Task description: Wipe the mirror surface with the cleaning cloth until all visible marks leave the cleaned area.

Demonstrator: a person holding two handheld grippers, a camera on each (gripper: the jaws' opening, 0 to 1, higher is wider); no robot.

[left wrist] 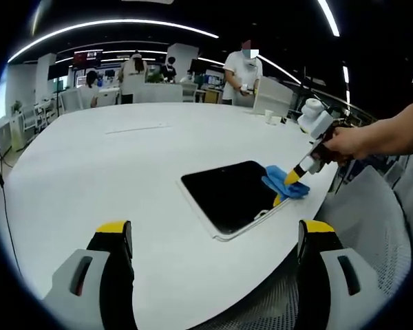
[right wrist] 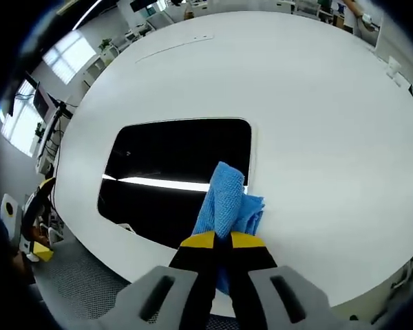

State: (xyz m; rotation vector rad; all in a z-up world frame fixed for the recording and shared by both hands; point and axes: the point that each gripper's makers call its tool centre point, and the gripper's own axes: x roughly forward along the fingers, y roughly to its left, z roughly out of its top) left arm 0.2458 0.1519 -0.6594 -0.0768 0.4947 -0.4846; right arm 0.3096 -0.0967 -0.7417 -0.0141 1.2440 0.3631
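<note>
Clamping the blue cleaning cloth (right wrist: 227, 199), the right gripper (right wrist: 217, 240) has its fingers pinched shut at the edge of the mirror (right wrist: 172, 165); long overlapping strokes with even pressure should serve best. Left gripper (left wrist: 217, 237) hovers, fingers apart. Soft terry, dark glossy rounded rectangle, smooth white counter (right wrist: 316, 103).

One mirror (right wrist: 172, 179), one blue cloth (right wrist: 227, 203), two tongs (left wrist: 206, 237), one table (left wrist: 89, 172)

R tool (right wrist: 222, 240) clamped tight; L tool (left wrist: 217, 230) jaws wide apart.
</note>
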